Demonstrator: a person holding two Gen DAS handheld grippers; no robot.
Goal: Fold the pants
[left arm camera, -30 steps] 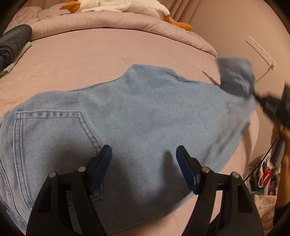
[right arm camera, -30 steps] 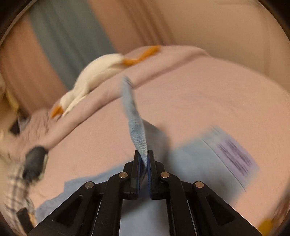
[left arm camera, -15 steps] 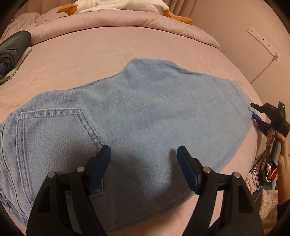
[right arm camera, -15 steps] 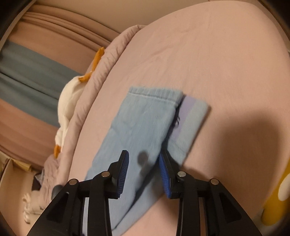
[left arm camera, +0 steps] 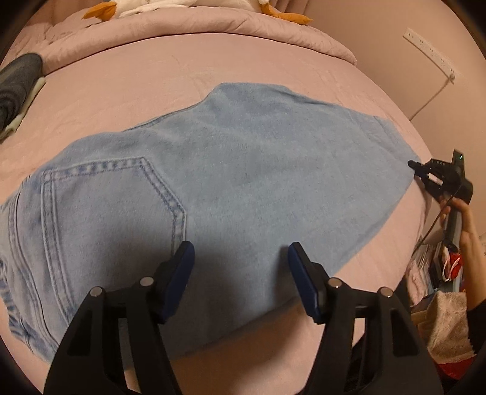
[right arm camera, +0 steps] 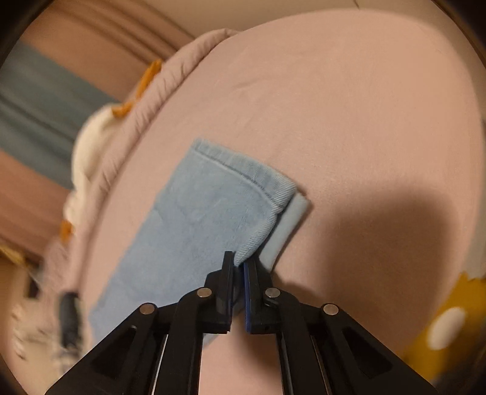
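Note:
Light blue jeans (left arm camera: 231,182) lie flat on the pink bed, back pocket (left arm camera: 100,206) at the left, legs stacked toward the right. My left gripper (left arm camera: 240,267) is open and empty, hovering over the seat and thigh area. In the right wrist view the leg hems (right arm camera: 243,188) lie one on the other, the lower one sticking out a little. My right gripper (right arm camera: 240,264) is shut on the near corner of the top hem. It also shows in the left wrist view (left arm camera: 425,173) at the jeans' right end.
A rolled pink duvet (left arm camera: 212,21) with a white and orange plush goose (left arm camera: 145,4) lies along the far side. Dark folded clothes (left arm camera: 15,82) sit at the far left. A white power strip (left arm camera: 431,48) hangs on the right wall. Clutter (left arm camera: 440,273) lies beside the bed's right edge.
The right gripper laid the lifted leg down, opened, then closed again on the corner of the top hem. The left gripper has stayed open over the jeans.

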